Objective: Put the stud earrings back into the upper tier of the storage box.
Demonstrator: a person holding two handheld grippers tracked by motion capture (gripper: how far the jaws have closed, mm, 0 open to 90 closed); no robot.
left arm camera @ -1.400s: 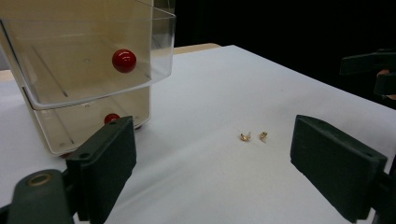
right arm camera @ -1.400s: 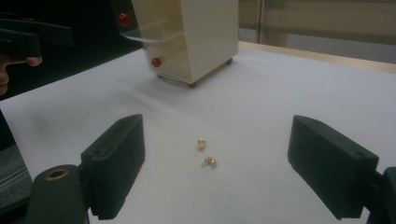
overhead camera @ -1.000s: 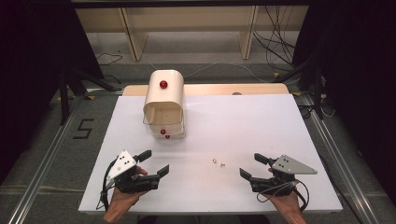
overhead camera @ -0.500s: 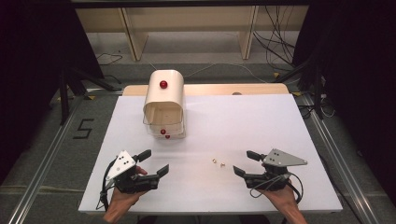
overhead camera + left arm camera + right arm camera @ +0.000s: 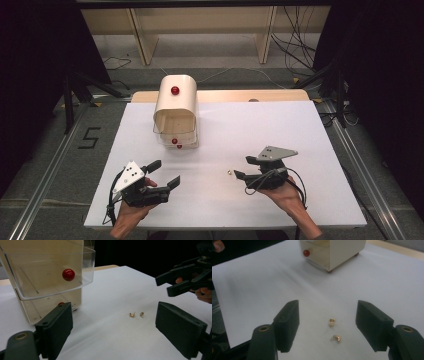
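Your right gripper (image 5: 240, 167), at lower right of the high view, has slid left across the white table (image 5: 300, 130) since a second ago and now has its tips just beside the two small gold earrings (image 5: 229, 173) lying near the frame's centre. Its jaws have just been closing, yet they stand fairly wide and nothing is pinched. The right gripper view (image 5: 327, 325) shows both earrings (image 5: 333, 330) on the table between the pads, neither pad touching them. That reads as lining up for a pick, so expect a further narrowing and a slight drop before anything is held.

Your left gripper (image 5: 162, 172), lower left of the high view, has kept its place, jaws wide and empty.

Farther up the high view, left of centre, stands the cream drawer box (image 5: 175, 107) with red knobs, its clear lower drawer (image 5: 176, 139) pulled out towards you.

From above the earrings merge into one speck. The left gripper view separates them as two pieces (image 5: 135, 314) at centre right, with your right gripper (image 5: 162, 286) coming in at upper right. That view also shows the open drawer (image 5: 50, 277) and its red knob (image 5: 68, 274) at upper left, apparently empty inside.
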